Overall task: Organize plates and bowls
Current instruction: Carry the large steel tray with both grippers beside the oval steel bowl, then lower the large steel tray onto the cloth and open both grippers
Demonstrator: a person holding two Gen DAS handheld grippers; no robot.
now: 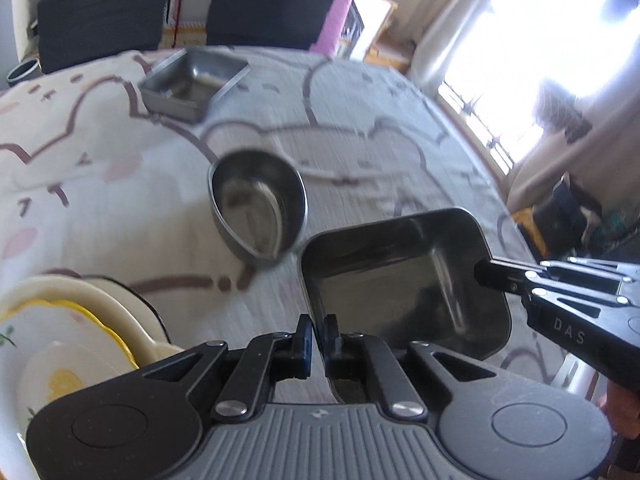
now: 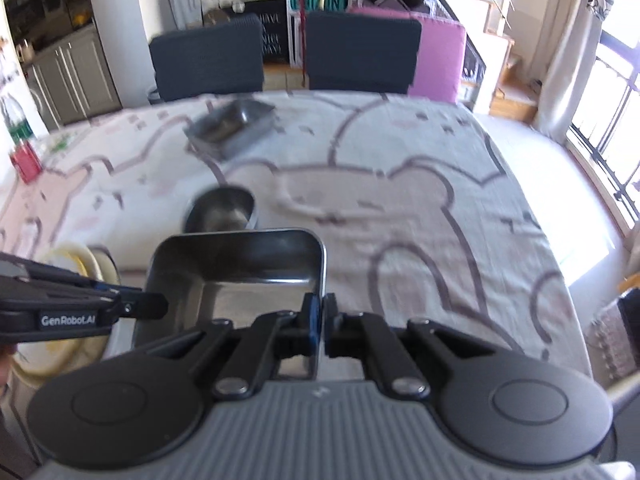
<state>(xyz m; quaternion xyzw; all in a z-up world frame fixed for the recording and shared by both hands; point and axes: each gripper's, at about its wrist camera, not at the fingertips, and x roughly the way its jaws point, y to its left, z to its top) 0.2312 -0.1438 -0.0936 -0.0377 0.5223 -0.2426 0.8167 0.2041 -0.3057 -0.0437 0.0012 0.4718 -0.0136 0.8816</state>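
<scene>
Both grippers hold one square steel dish (image 1: 404,276) above the table. My left gripper (image 1: 319,340) is shut on its near-left rim. My right gripper (image 2: 323,322) is shut on its right rim; the dish also shows in the right wrist view (image 2: 240,276). The right gripper shows in the left wrist view (image 1: 486,272) on the dish's far right rim, and the left gripper shows in the right wrist view (image 2: 160,306) on its left rim. A teardrop steel bowl (image 1: 258,204) and a second square steel dish (image 1: 194,80) sit on the table beyond.
A stack of cream and yellow ceramic plates (image 1: 68,340) sits at the near left, also in the right wrist view (image 2: 80,264). Two dark chairs (image 2: 208,60) stand at the far edge of the patterned tablecloth (image 2: 400,200). A red box (image 2: 24,160) is at the far left.
</scene>
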